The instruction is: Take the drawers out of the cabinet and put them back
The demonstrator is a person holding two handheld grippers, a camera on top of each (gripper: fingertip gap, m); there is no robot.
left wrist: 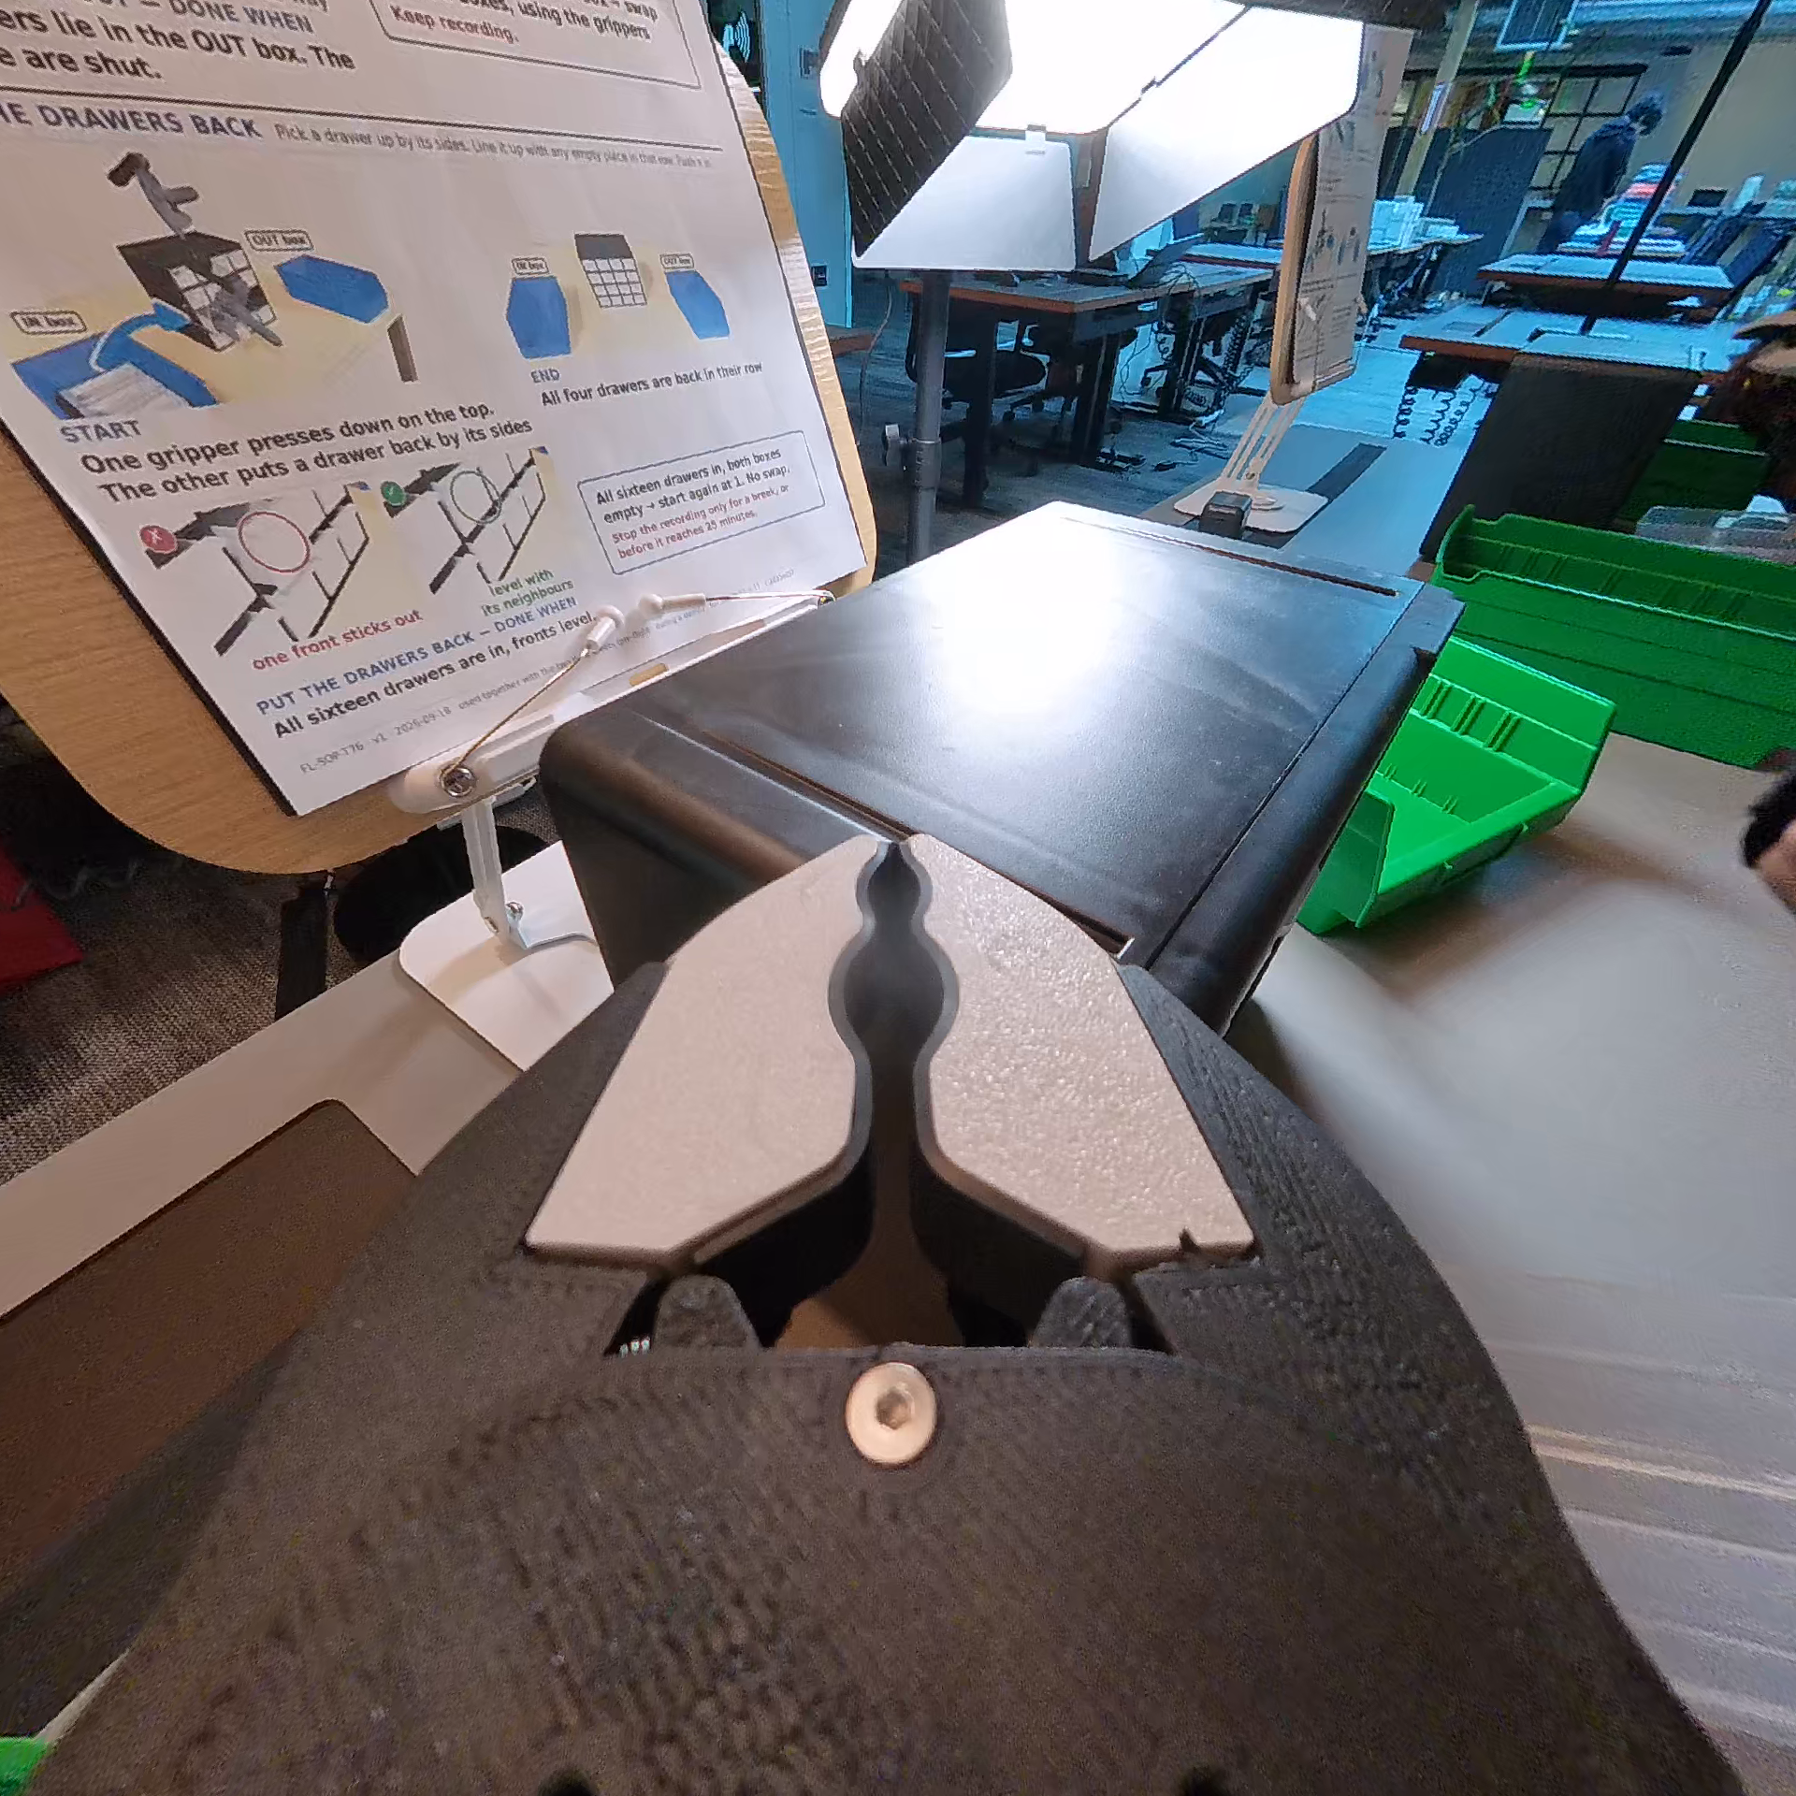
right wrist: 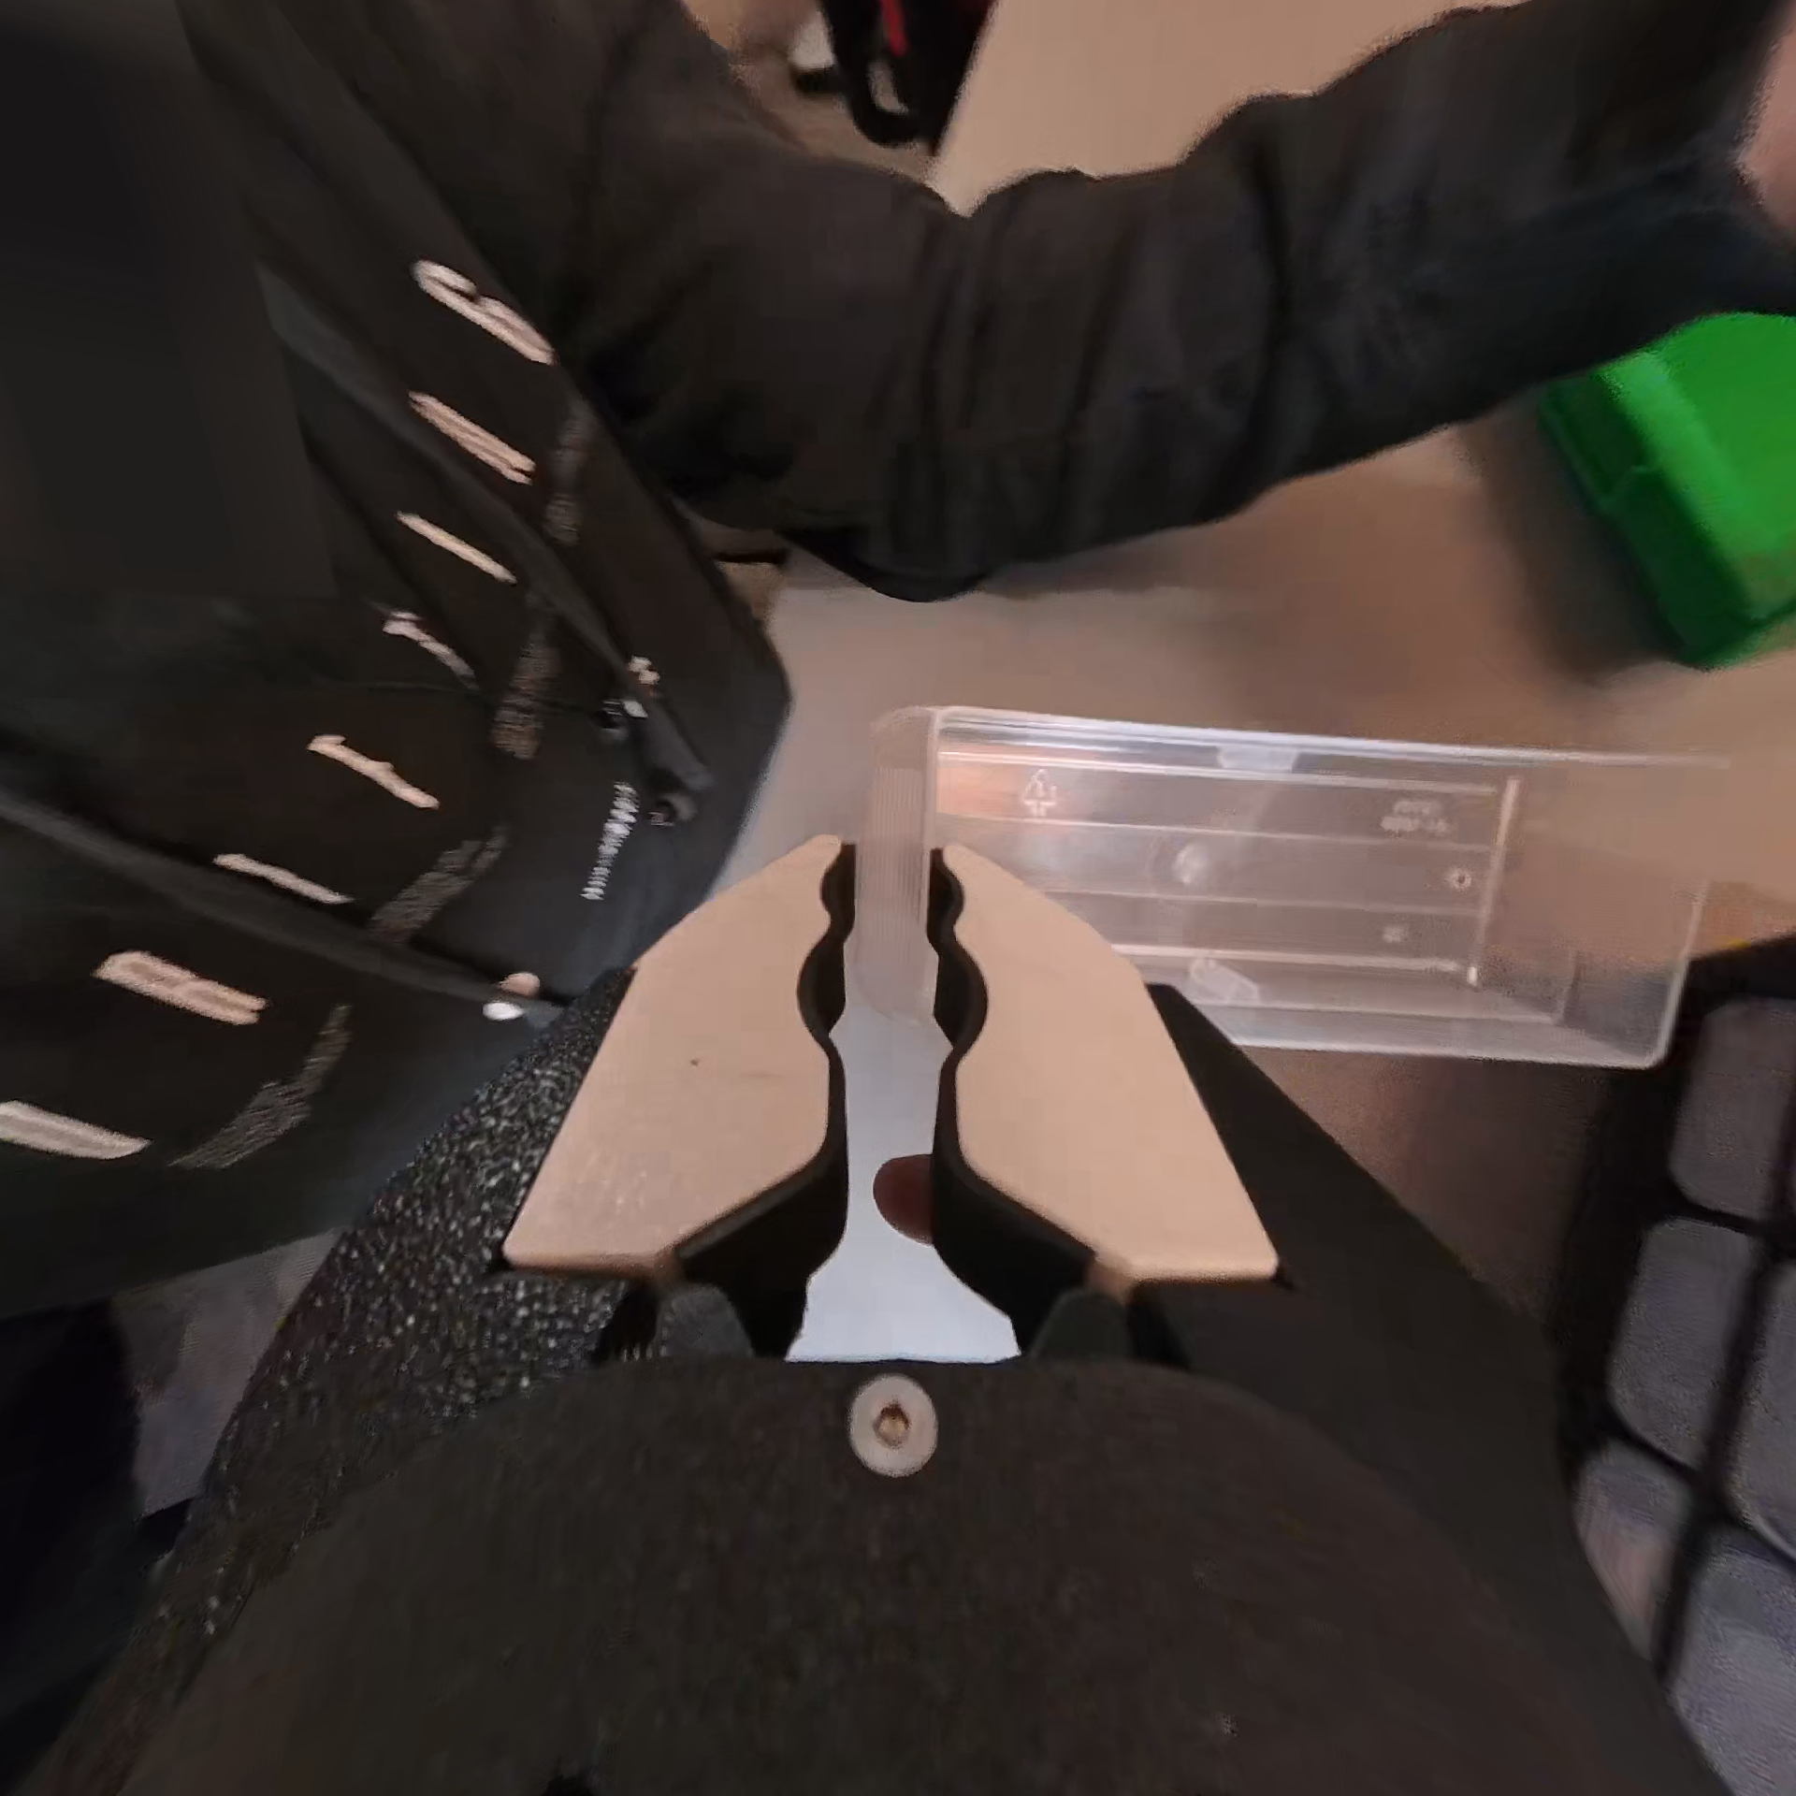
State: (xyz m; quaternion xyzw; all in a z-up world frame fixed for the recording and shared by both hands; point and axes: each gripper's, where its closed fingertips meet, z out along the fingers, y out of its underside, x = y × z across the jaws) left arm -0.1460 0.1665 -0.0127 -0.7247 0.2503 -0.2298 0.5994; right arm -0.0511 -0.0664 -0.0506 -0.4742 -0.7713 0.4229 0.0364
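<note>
In the left wrist view my left gripper (left wrist: 892, 855) is shut and empty, its tips resting at the near edge of the black cabinet's top (left wrist: 1050, 680). In the right wrist view my right gripper (right wrist: 889, 855) is shut on the front handle tab of a clear plastic drawer (right wrist: 1312, 875). The drawer is out of the cabinet and extends to the right, held above the beige table (right wrist: 1263, 622). The cabinet's front with its rows of drawers (right wrist: 1710, 1312) shows at the right edge of that view.
A green bin (left wrist: 1448, 807) lies tipped right of the cabinet, with larger green bins (left wrist: 1633, 622) behind it. Another green bin (right wrist: 1691, 505) shows in the right wrist view. A stand with an instruction sheet (left wrist: 389, 408) is left of the cabinet. A person's dark sleeve (right wrist: 1069, 369) reaches across the table.
</note>
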